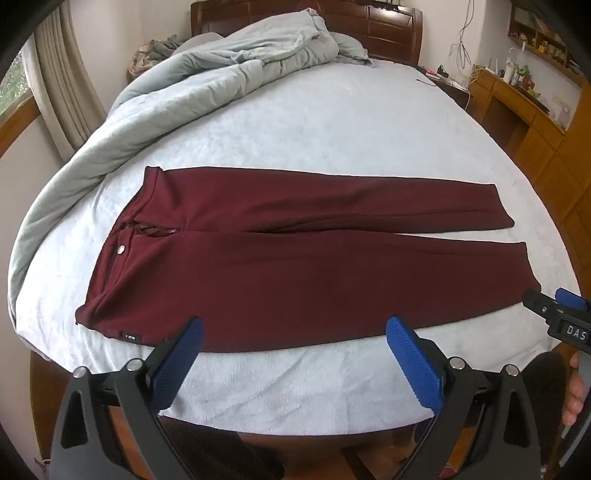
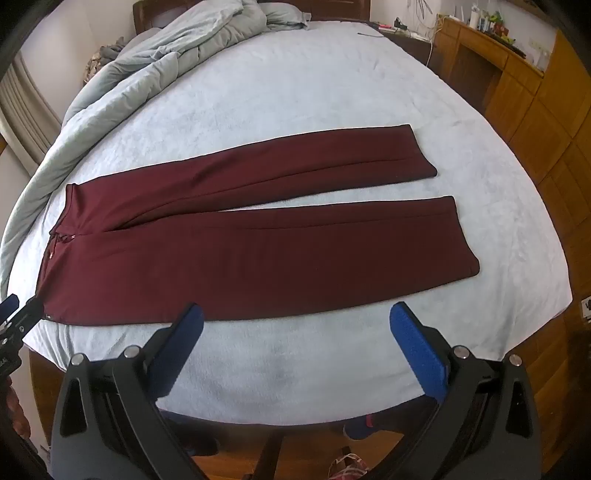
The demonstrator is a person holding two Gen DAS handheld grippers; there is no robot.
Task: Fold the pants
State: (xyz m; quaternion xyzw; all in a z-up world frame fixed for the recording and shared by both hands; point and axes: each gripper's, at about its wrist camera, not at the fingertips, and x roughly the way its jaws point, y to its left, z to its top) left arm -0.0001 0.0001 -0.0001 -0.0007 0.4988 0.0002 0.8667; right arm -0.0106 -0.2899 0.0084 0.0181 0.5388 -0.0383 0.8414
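Observation:
Dark red pants [image 1: 280, 258] lie flat on the bed, waist to the left, both legs stretched to the right with a narrow gap between them. They also show in the right wrist view [image 2: 236, 254]. My left gripper [image 1: 293, 328] is open and empty, held above the near edge of the pants at mid-length. My right gripper [image 2: 295, 314] is open and empty, above the near leg's edge. The right gripper also shows at the right edge of the left wrist view [image 1: 554, 314]; the left gripper shows at the left edge of the right wrist view [image 2: 14, 314].
The bed has a pale blue sheet [image 1: 332, 122]. A grey duvet [image 1: 207, 74] is bunched along the far left, up to the wooden headboard [image 1: 388, 26]. Wooden cabinets [image 1: 535, 122] with clutter stand to the right. The wooden floor [image 2: 314, 443] lies below the near edge.

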